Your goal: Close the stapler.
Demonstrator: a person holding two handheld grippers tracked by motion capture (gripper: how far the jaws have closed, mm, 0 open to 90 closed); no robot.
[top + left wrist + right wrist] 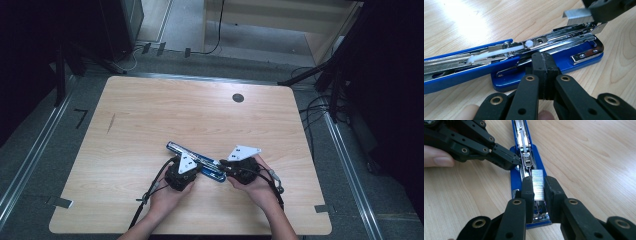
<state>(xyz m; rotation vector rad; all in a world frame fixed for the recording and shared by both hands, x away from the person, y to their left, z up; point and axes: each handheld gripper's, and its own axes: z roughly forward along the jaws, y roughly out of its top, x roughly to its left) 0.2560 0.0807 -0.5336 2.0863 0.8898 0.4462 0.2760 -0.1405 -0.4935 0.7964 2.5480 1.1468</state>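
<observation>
The right gripper (539, 186) pinches a strip of staples (538, 183) just above the open blue stapler (517, 180) and its metal channel. The left gripper (545, 72), jaws shut with nothing between them, presses its tips against the stapler's near side, beyond the staples.

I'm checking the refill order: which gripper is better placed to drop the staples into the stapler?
Right. The right gripper holds the staple strip just above the open stapler channel; the left gripper is shut, pressing the stapler's base.
</observation>
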